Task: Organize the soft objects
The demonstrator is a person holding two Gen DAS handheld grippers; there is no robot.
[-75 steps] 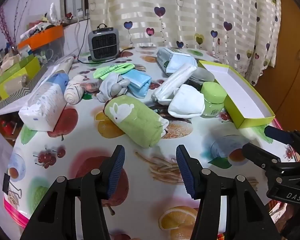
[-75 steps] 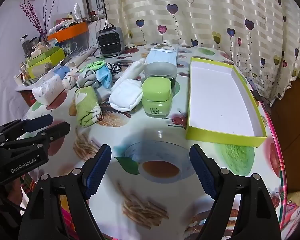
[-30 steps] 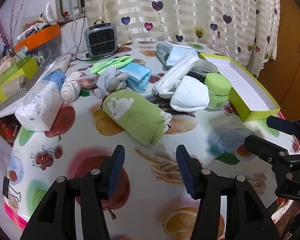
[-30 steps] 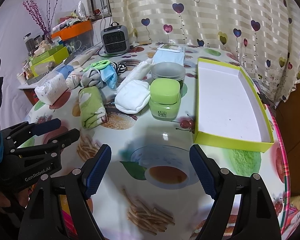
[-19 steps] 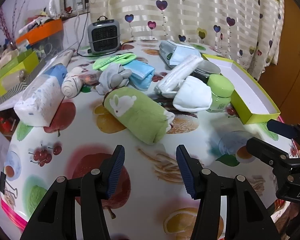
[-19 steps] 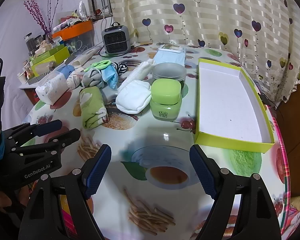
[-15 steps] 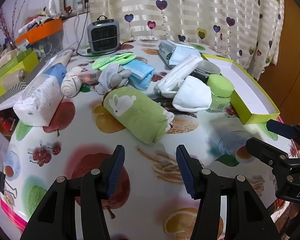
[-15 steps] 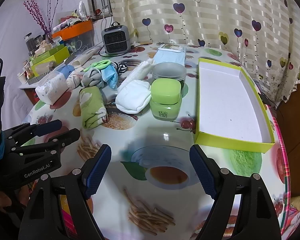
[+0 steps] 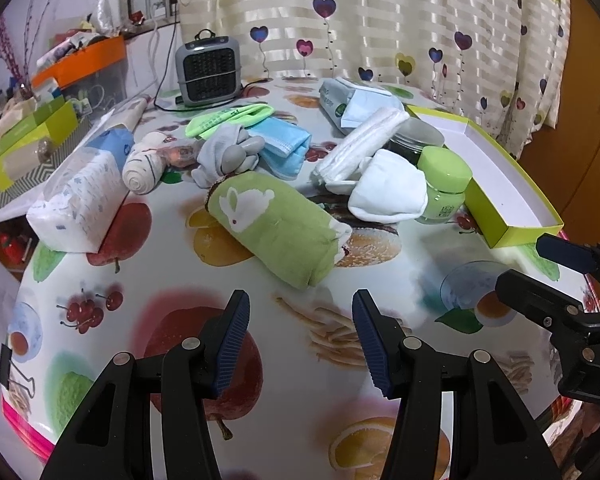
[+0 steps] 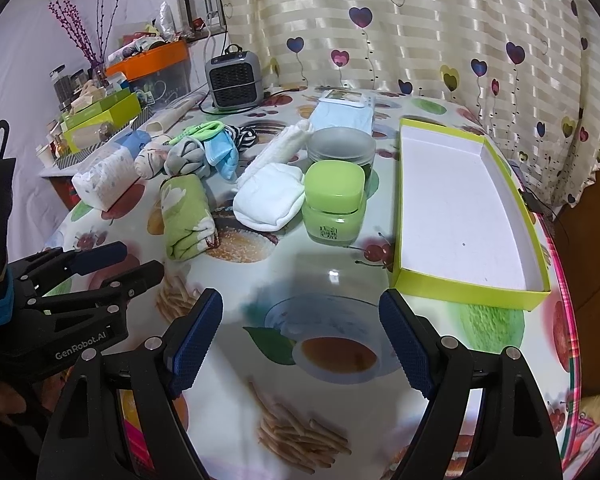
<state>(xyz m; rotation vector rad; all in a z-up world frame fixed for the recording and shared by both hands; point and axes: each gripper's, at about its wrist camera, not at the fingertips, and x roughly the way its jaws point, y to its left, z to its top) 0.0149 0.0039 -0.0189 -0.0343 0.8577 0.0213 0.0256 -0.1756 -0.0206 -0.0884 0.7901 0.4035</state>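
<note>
A rolled green towel with a white rabbit lies on the fruit-print table, just ahead of my open, empty left gripper; it also shows in the right wrist view. Behind it lie a folded white cloth, a white roll, grey gloves, a blue mask and a green sock. An empty yellow-green box stands at the right. My right gripper is open and empty above the table's near part.
A green-lidded jar and a dark jar with a grey lid stand between the cloths and the box. A tissue pack, a small heater and a wipes pack sit further back. Cluttered shelves stand at the left.
Both views have shifted only slightly; the left gripper has drifted a little nearer the green towel. Both grippers stay open and nothing on the table has moved.
</note>
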